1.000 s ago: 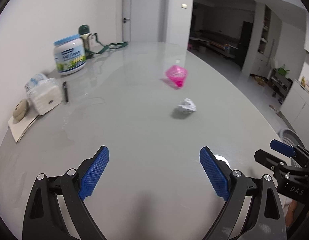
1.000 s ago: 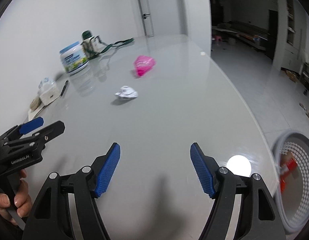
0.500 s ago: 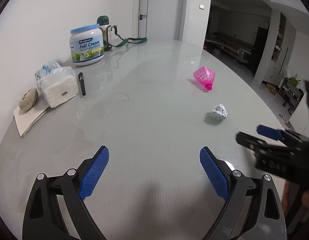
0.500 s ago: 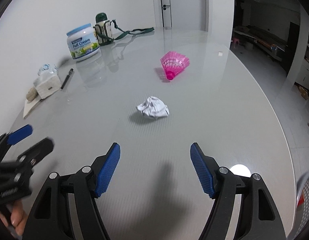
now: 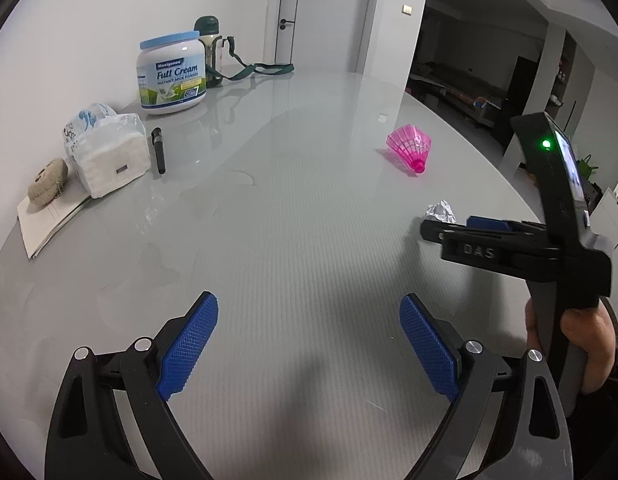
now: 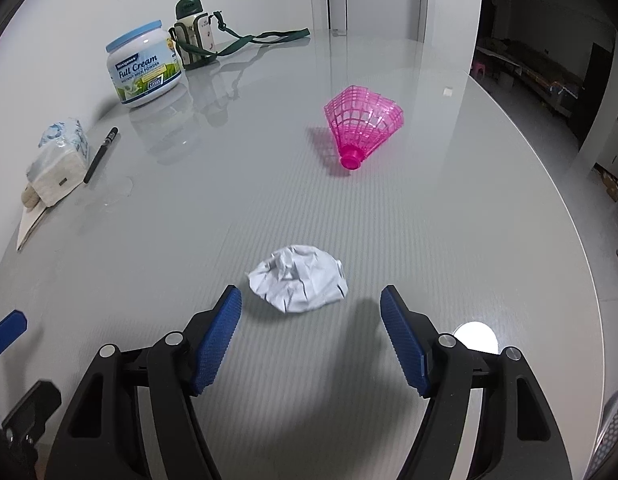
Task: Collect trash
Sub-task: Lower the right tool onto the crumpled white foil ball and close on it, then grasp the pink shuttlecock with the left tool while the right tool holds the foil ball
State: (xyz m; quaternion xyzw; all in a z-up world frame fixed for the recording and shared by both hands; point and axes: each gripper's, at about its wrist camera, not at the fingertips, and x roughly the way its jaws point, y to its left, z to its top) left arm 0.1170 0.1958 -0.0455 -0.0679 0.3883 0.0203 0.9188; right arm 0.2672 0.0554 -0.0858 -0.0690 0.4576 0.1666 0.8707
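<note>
A crumpled white paper ball [image 6: 299, 278] lies on the glossy grey table [image 6: 237, 184], just ahead of my right gripper [image 6: 311, 312], whose blue pads stand open on either side of it without touching. Beyond it a pink plastic shuttlecock [image 6: 361, 128] lies on its side. In the left wrist view the paper ball [image 5: 440, 211] shows partly behind the right gripper's black frame, and the shuttlecock [image 5: 411, 148] lies farther back. My left gripper [image 5: 309, 332] hovers open over bare table, nothing between its fingers.
Along the wall side stand a milk powder tub [image 5: 172, 73], a green-capped bottle with strap [image 5: 209, 50], a tissue pack [image 5: 109, 152], a black pen [image 5: 159, 150], a small woven pouch [image 5: 47, 180] on papers. The table's curved edge [image 6: 557, 200] runs right; a basket rim [image 6: 613, 432] shows below it.
The right gripper has moved forward across the table until the paper ball lies just before its open pads. In the left view it has come in from the right; that view shifted slightly.
</note>
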